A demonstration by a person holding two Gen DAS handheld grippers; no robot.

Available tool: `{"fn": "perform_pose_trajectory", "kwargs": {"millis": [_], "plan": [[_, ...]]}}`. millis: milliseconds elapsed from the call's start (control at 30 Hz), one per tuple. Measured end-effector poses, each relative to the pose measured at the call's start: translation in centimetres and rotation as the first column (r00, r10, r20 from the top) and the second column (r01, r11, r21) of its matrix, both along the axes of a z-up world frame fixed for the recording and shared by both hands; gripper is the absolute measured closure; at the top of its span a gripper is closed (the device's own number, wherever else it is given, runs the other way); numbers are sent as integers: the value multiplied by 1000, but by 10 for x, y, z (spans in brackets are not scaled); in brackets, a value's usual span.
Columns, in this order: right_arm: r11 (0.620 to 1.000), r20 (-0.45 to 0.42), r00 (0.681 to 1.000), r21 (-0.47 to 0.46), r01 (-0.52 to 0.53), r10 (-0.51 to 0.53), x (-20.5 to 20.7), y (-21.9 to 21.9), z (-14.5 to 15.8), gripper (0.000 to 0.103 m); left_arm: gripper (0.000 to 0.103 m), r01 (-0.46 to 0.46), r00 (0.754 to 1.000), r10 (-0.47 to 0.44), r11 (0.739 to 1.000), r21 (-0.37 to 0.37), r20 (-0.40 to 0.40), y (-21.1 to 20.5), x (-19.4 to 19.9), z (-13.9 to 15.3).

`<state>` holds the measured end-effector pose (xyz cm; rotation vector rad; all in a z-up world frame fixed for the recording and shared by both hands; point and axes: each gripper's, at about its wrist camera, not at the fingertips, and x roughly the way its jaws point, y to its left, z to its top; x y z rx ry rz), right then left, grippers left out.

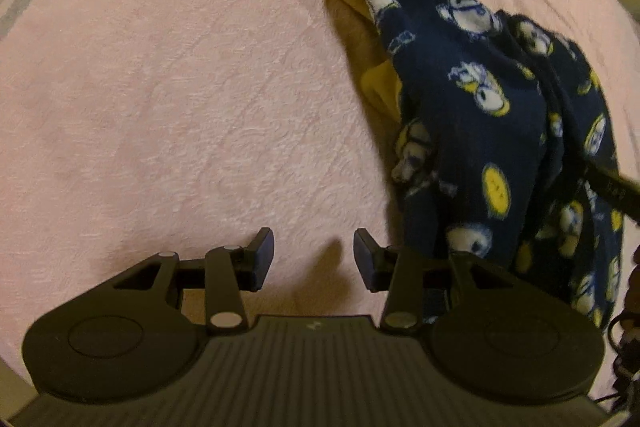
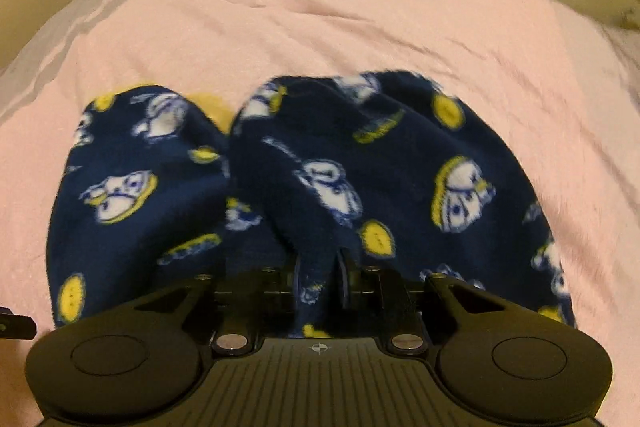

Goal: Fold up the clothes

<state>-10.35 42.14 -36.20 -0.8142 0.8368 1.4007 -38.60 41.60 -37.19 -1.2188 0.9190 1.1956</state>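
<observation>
Pinching a fold of the soft, limp fleece garment (image 2: 340,179), right claw (image 2: 320,275) grips near its edge; left claw (image 1: 314,255) spread, empty over the pink bedspread (image 1: 160,87).

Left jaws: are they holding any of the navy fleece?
No, the left gripper is open over bare pink blanket, the fleece lying beside it.

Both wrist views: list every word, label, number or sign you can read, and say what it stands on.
No readable words or numbers in either view.
Right tool body: a small crosshair mark, no text.
Left tool body: a small pale mark, too small to read.
Navy fleece garment: printed cartoon figures and yellow buttons only, no lettering.
Pink towel: plain, no label visible.
</observation>
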Motion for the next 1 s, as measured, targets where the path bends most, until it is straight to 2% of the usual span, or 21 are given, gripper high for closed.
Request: {"fn": "perform_pose_trajectory", "kwargs": {"millis": [133, 233, 333, 400, 433, 467, 533, 600, 667, 767, 833, 900, 967, 1000], "plan": [[1000, -26, 1000, -22, -12, 12, 3, 8, -5, 84, 60, -21, 992, 23, 1000, -22, 124, 2, 4, -10], [1000, -35, 999, -26, -6, 5, 3, 13, -10, 84, 59, -47, 976, 52, 999, -27, 214, 1, 8, -18], [1000, -89, 996, -19, 21, -22, 12, 10, -10, 85, 59, -85, 955, 88, 996, -21, 284, 3, 13, -28], [999, -109, 993, 0, 54, -54, 22, 5, -6, 96, 65, -108, 929, 110, 994, -24, 354, 7, 18, -36], [997, -116, 990, 12, 77, -75, 29, 2, -3, 96, 80, -114, 910, 118, 993, -34, 398, 10, 21, -41], [993, -130, 986, 24, 113, -109, 38, -3, 2, 97, 101, -116, 895, 125, 992, -48, 429, 13, 24, -46], [973, -190, 959, 52, 224, -211, 67, -14, 16, 99, 102, -129, 896, 135, 991, -42, 424, 20, 27, -46], [916, -278, 893, 90, 392, -354, 108, -34, 41, 99, 102, -147, 902, 118, 988, 38, 415, 28, 25, -25], [828, -371, 797, 118, 549, -476, 150, -55, 68, 99, 102, -142, 910, 79, 982, 126, 408, 43, 19, 7], [635, -532, 632, 210, 744, -564, 211, -105, 133, 99, 102, -103, 924, -23, 947, 306, 381, 71, 11, 76], [550, -586, 590, 274, 789, -555, 225, -138, 173, 100, 102, -76, 941, -81, 895, 440, 328, 88, 5, 134], [456, -639, 550, 328, 827, -538, 239, -171, 214, 100, 102, -82, 952, -96, 838, 540, 292, 95, -8, 191], [357, -688, 515, 374, 856, -512, 251, -206, 254, 100, 102, -71, 954, -122, 796, 600, 274, 88, -23, 237], [325, -701, 510, 394, 859, -498, 248, -229, 271, 100, 101, -61, 953, -140, 779, 623, 268, 82, -31, 258]]}}
